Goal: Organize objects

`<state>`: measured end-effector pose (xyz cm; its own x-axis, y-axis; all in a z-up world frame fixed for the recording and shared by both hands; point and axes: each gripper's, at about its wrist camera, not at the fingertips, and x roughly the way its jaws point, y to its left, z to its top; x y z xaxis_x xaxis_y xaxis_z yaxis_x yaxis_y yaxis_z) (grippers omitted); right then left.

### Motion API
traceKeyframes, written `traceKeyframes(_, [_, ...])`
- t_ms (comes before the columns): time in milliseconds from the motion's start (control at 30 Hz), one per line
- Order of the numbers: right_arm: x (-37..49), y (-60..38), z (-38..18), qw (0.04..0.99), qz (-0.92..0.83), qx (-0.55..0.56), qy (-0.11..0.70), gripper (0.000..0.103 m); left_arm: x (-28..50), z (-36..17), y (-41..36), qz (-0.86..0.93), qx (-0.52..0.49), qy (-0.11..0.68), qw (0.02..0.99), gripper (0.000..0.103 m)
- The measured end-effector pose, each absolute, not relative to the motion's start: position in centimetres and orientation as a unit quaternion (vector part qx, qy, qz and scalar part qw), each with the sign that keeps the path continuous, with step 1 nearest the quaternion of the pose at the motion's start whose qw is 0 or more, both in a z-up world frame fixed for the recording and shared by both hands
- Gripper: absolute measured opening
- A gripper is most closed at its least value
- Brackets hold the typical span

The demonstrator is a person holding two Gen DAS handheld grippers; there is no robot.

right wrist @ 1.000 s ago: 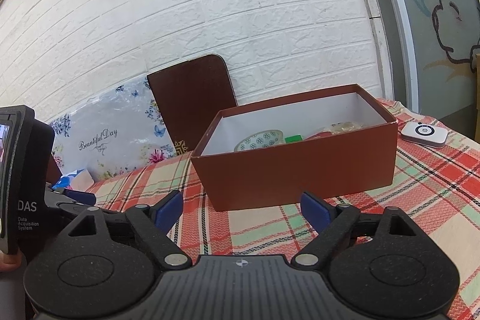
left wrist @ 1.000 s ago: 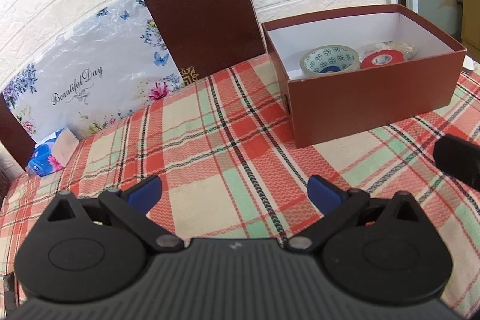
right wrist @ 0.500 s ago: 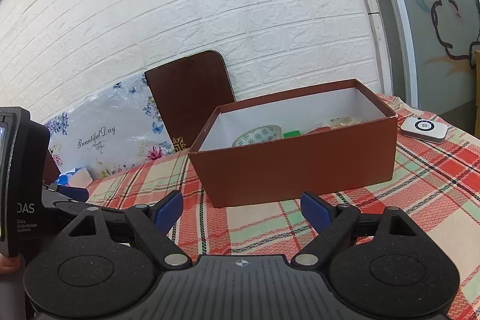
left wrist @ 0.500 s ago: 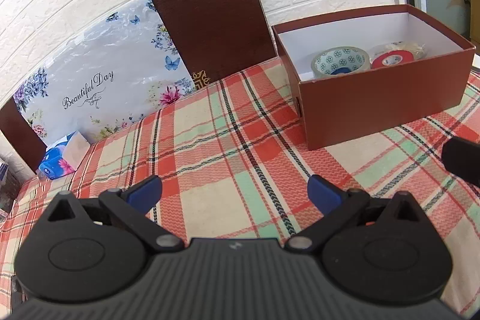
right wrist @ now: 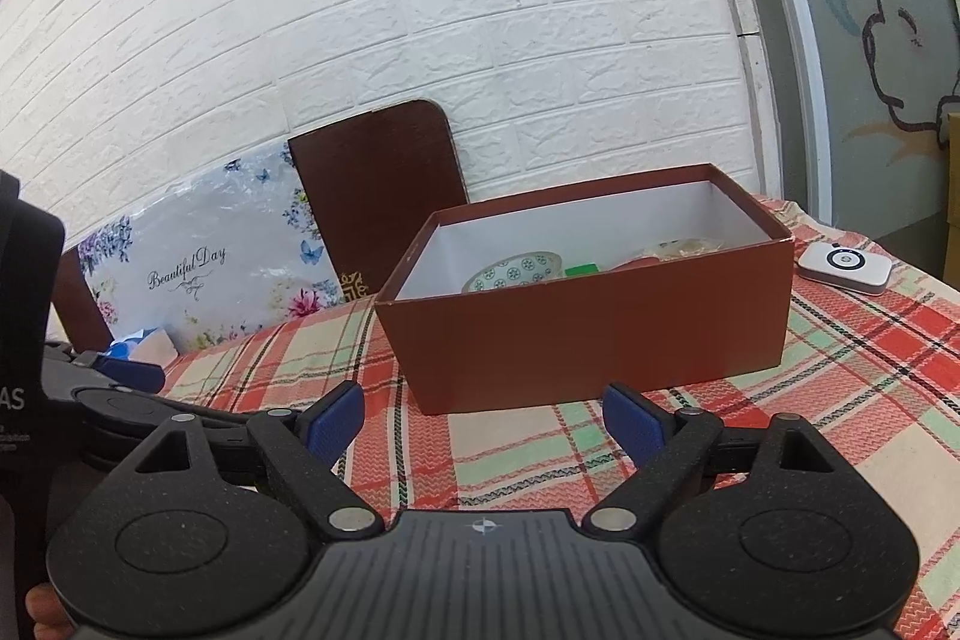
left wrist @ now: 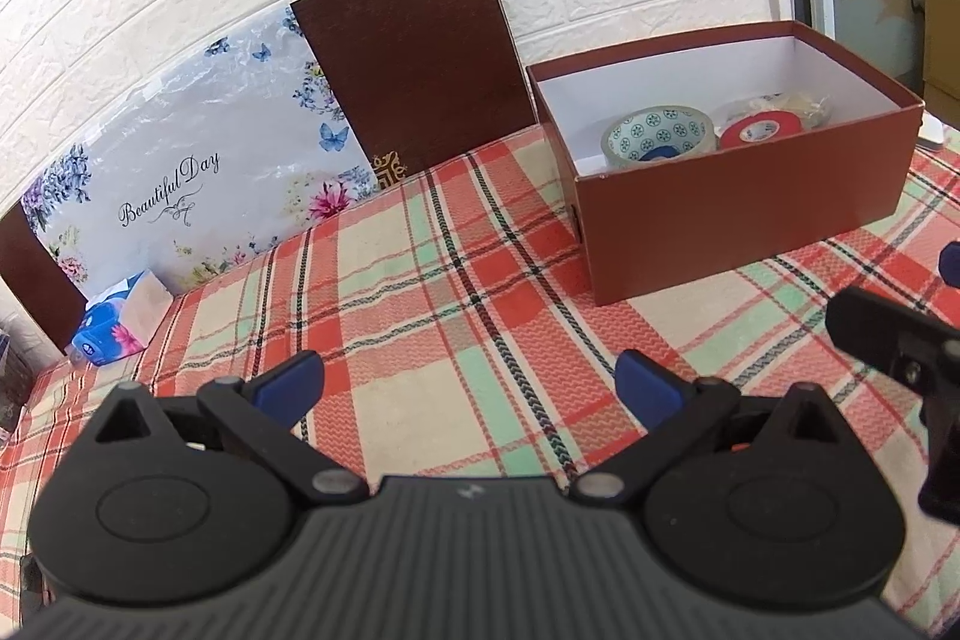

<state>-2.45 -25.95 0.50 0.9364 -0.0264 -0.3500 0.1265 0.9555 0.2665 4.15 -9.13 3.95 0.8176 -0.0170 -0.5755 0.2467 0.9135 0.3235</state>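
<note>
A brown open box (left wrist: 744, 214) stands on the plaid tablecloth, far right in the left wrist view and centre in the right wrist view (right wrist: 600, 334). Inside it lie a patterned tape roll (left wrist: 657, 136), a red tape roll (left wrist: 759, 131) and a clear plastic item (left wrist: 792, 103); a green thing (right wrist: 581, 270) shows in the right wrist view. My left gripper (left wrist: 471, 385) is open and empty above the cloth, short of the box. My right gripper (right wrist: 483, 415) is open and empty in front of the box.
A floral "Beautiful Day" board (left wrist: 192, 178) and a brown panel (left wrist: 414, 64) lean on the white brick wall. A blue tissue pack (left wrist: 117, 325) lies at the far left. A small white device (right wrist: 843, 267) lies right of the box.
Both grippers have drawn back and risen a little from the box, which now looks smaller and farther. Both stay open and empty. The right gripper shows more at the left view's right edge.
</note>
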Motion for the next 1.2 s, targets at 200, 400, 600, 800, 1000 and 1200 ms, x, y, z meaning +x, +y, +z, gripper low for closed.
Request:
traceKeyframes(200, [-2.55, -26.07, 0.51, 0.974, -0.045, 0.145, 0.17, 0.089, 3.75, 3.61, -8.81, -0.071, 0.196, 0.306, 0.929, 0.103])
traceKeyframes(400, [-2.43, -25.87, 0.41, 0.974, -0.041, 0.144, 0.172, 0.09, 3.71, 3.31, -8.57, -0.081, 0.191, 0.322, 0.924, 0.103])
traceKeyframes(600, [-2.37, -25.82, 0.4, 0.973, -0.043, 0.145, 0.173, 0.091, 3.47, 3.32, -8.78, -0.094, 0.192, 0.326, 0.921, 0.103])
traceKeyframes(800, [-2.25, -25.74, 0.36, 0.973, -0.042, 0.143, 0.174, 0.091, 3.44, 3.21, -8.75, -0.102, 0.19, 0.333, 0.918, 0.103])
traceKeyframes(1000, [-2.21, -25.67, 0.35, 0.973, -0.042, 0.143, 0.175, 0.091, 3.46, 3.13, -8.77, -0.107, 0.188, 0.337, 0.916, 0.103])
traceKeyframes(1200, [-2.04, -25.81, 0.27, 0.973, -0.04, 0.143, 0.178, 0.091, 3.51, 3.04, -8.83, -0.112, 0.186, 0.341, 0.915, 0.103])
